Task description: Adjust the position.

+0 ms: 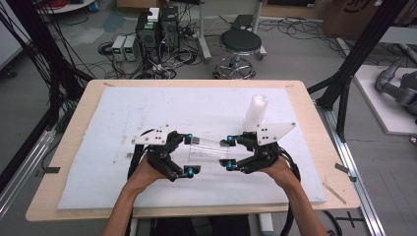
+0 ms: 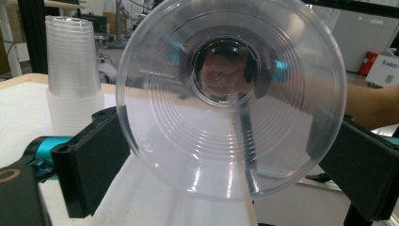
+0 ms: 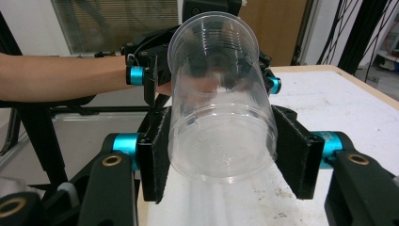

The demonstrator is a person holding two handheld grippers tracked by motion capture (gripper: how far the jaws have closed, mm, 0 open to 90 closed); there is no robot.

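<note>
1. Presently, a clear plastic cup [image 1: 209, 149] lies on its side in the air between the two grippers, just above the white foam mat [image 1: 123, 118] that covers the desk [image 1: 78, 105].
2. Right gripper [image 3: 221, 155]: its two black jaws are clamped on the base end of the cup [image 3: 219, 108], one pad on each side wall. In the right gripper view the closed bottom faces the camera and the open mouth points away toward the other hand.
3. Left gripper [image 2: 226, 155]: its jaws stand on either side of the cup's wide rim [image 2: 230, 99]. In the left gripper view the mouth faces the camera and the rim's edges come up against both jaws; whether the pads press on the rim or merely flank it cannot be told.
4. In the high view the left gripper [image 1: 189, 155] and the right gripper [image 1: 228, 153] face each other across the cup, each in one of the person's hands, forearms entering from the bottom edge.
5. A stack of nested clear cups [image 1: 255, 114] stands upright, mouth down, on the mat beyond the right gripper, apart from the held cup. The same stack [image 2: 73, 75] appears at upper left in the left gripper view.
6. Beyond the desk, on the floor: a black round stool [image 1: 240, 44] and electronic boxes with cables [image 1: 155, 34].
</note>
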